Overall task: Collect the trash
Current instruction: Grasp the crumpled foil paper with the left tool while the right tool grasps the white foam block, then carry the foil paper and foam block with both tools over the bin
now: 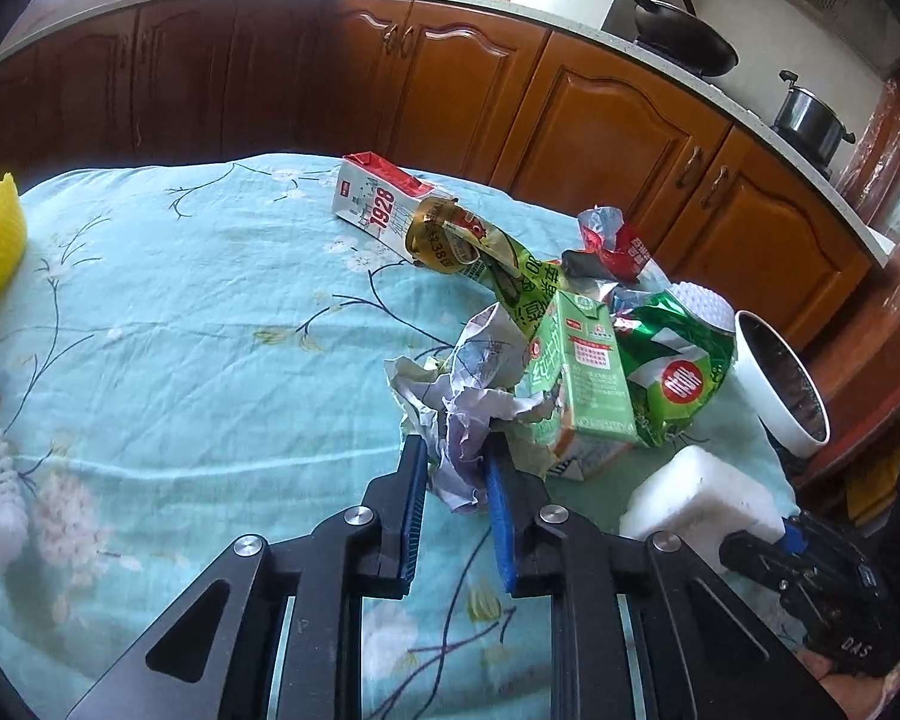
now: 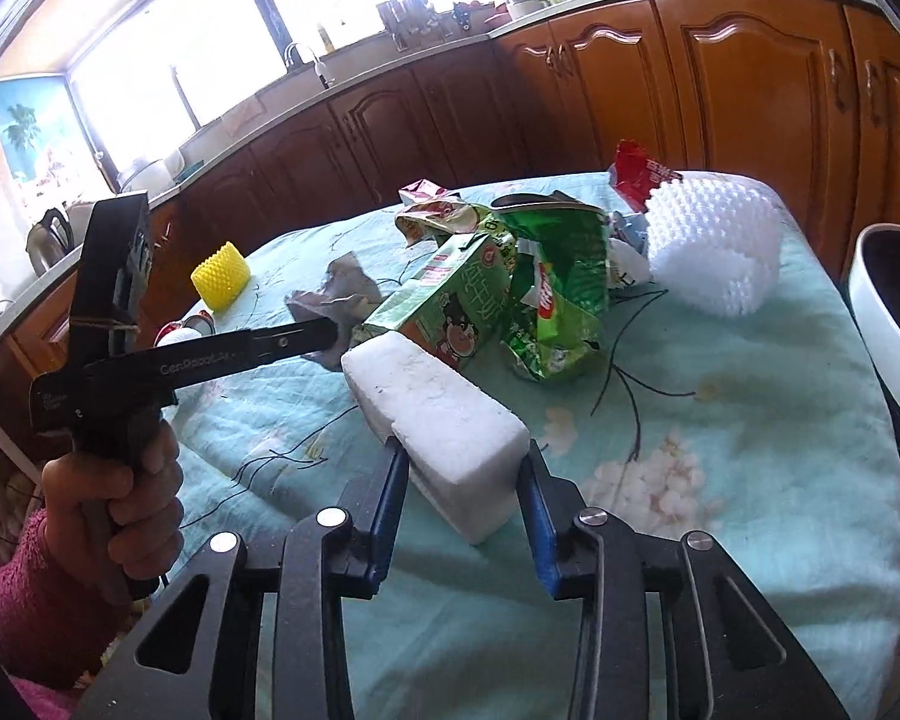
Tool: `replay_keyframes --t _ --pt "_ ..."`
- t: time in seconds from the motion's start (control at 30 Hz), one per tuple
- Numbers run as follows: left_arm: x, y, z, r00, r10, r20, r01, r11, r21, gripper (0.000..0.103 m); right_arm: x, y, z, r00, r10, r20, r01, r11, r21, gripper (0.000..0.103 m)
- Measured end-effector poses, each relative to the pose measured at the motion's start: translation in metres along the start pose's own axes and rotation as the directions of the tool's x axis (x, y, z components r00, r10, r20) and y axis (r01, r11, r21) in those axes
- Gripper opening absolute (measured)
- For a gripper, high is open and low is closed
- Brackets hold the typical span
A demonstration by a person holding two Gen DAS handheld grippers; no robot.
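Note:
My left gripper (image 1: 457, 456) is shut on a crumpled paper ball (image 1: 468, 396) at the near edge of a trash pile. The pile holds a green drink carton (image 1: 588, 384), a green snack bag (image 1: 678, 372), a gold-green wrapper (image 1: 480, 246) and a red-white 1928 carton (image 1: 378, 198). My right gripper (image 2: 465, 468) is shut on a white foam block (image 2: 444, 420), which also shows in the left wrist view (image 1: 702, 498). The green carton (image 2: 450, 300) and snack bag (image 2: 558, 300) lie just beyond the block. The left gripper's body (image 2: 210, 360) shows at the left.
A white bin (image 1: 780, 384) stands at the table's right edge, also in the right wrist view (image 2: 888, 312). A white foam net (image 2: 714, 240) lies at the far right, a yellow foam net (image 2: 221, 275) at the far left. Wooden cabinets (image 1: 600, 120) run behind the blue floral tablecloth (image 1: 210, 330).

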State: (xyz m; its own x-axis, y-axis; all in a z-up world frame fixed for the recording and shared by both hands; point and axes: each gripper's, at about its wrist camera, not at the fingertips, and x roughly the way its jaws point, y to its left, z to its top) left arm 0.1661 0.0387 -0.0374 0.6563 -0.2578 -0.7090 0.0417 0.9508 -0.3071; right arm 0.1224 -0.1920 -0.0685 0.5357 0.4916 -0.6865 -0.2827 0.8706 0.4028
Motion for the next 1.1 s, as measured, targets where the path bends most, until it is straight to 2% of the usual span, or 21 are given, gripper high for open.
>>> replay_keyframes --t 0.13,0.27,0.5,0.7,1.1 --pt "-0.019 -0.013 -0.016 1.0 -0.031 0.003 0.031 0.999 0.016 0.018 -0.023 -0.019 -0.012 0.998 -0.046 0.04 0.043 0.997 0.071 0.037" --pt "-0.026 -0.043 -0.028 0.996 -0.087 -0.02 0.088 0.993 0.083 0.018 -0.044 -0.038 -0.019 0.992 -0.101 0.081 0.088 0.985 0.15 0.036" --pt "-0.022 -0.09 -0.033 0.984 -0.168 -0.061 0.176 0.97 0.171 0.018 -0.081 -0.054 -0.023 0.97 -0.2 0.136 0.173 0.967 0.187 0.036" --pt "-0.003 -0.118 -0.027 0.979 -0.185 -0.089 0.2 0.958 0.207 0.018 -0.095 -0.071 -0.026 0.952 -0.266 0.15 0.229 0.947 0.226 0.036" --pt "0.038 -0.173 -0.011 0.971 -0.209 -0.116 0.233 0.933 0.274 0.018 -0.122 -0.107 -0.031 0.924 -0.347 0.162 0.292 0.912 0.288 0.036"
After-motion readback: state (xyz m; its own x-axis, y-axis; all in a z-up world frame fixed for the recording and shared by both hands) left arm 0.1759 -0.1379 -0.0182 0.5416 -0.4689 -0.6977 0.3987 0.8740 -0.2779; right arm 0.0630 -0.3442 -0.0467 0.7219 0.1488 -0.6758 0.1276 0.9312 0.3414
